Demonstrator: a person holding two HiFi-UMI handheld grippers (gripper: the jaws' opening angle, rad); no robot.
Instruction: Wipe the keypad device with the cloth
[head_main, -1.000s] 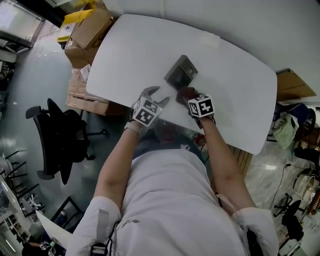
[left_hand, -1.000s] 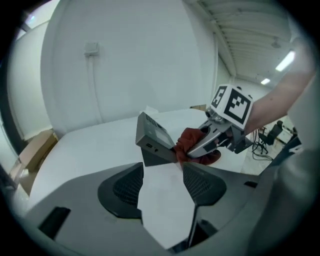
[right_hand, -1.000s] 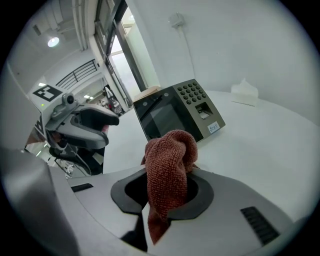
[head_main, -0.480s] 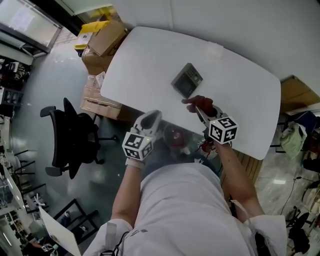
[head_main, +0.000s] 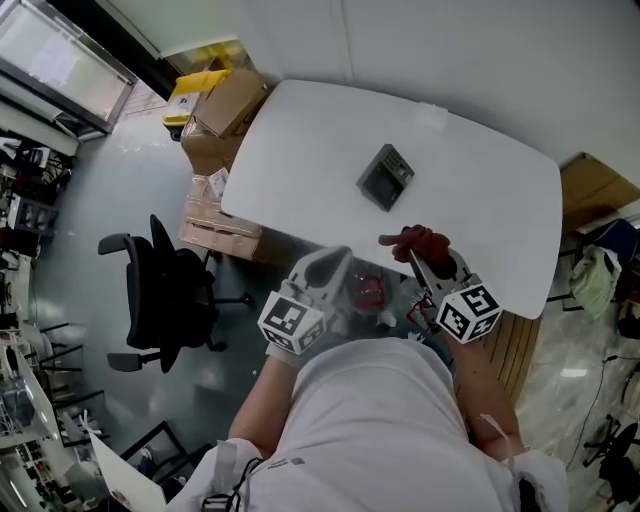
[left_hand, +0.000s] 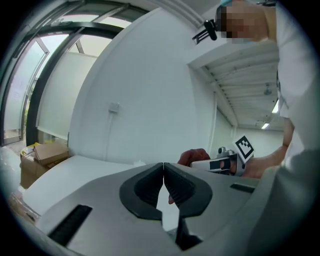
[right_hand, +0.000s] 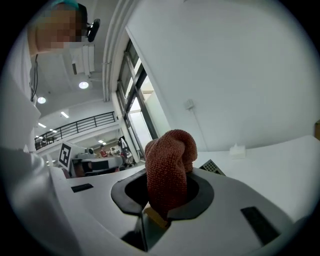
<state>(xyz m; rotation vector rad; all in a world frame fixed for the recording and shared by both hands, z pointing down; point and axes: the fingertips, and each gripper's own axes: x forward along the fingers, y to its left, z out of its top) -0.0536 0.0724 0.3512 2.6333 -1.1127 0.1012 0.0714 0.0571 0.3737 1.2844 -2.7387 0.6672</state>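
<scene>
Far left of the head view: a black office chair (head_main: 165, 300) on the grey floor. Up and to the right, stacked cardboard boxes (head_main: 225, 105) crowding the left end of the white table (head_main: 300, 150).

Lower centre now: the left gripper (head_main: 333, 264), hanging just off the table's near edge, marker cube toward the bottom of the frame. Closed right up in its own view: dark pads (left_hand: 150, 187) meeting tip to tip, only a thin sliver of gap lower down. Nothing pinched, nothing touched. Behind the tips, just pale tabletop and wall.

Up in the middle of the table: the keypad device (head_main: 386, 176), dark, flat, lying at a slant and all alone, well apart from both grippers.

Right of centre, over the table's near edge: the right gripper (head_main: 418, 256), clamped on the reddish-brown cloth (head_main: 420, 242). Firm grip in its own view, with the cloth squeezed between the pads and bulging upward in a folded lump. A corner of the keypad device peeking out just right of that lump, farther back on the table. Cloth clear of the device, no contact.

Far right edge: a brown cardboard sheet (head_main: 590, 185) beyond the table's end.
</scene>
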